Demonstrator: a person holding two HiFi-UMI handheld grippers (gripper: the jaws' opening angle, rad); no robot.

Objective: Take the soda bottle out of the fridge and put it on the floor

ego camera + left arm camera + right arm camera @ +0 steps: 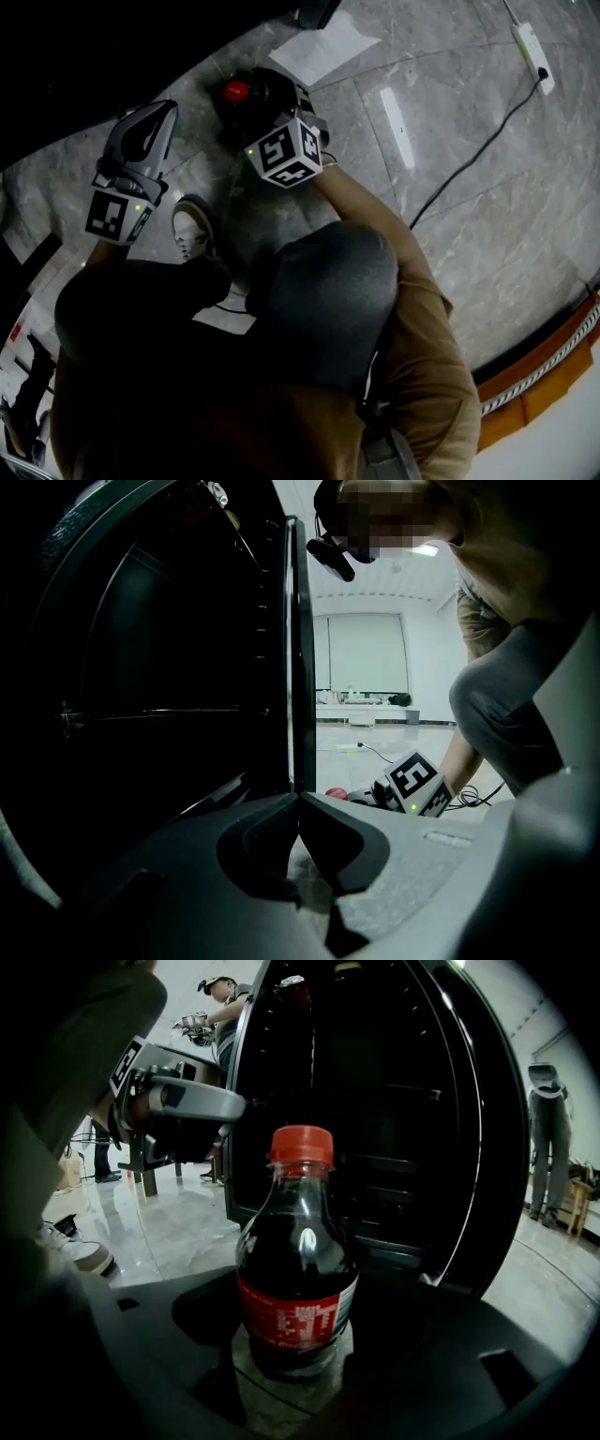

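Fridge [375, 1101] open and dark inside. On the marble floor [450, 187] just in front of the fridge, the soda bottle [298, 1269] stands upright, my right gripper [296, 1344] clamped on its lower sides. My left gripper [300, 799], jaws together and empty, hangs beside the fridge's door edge. By my reading, only the release is left.
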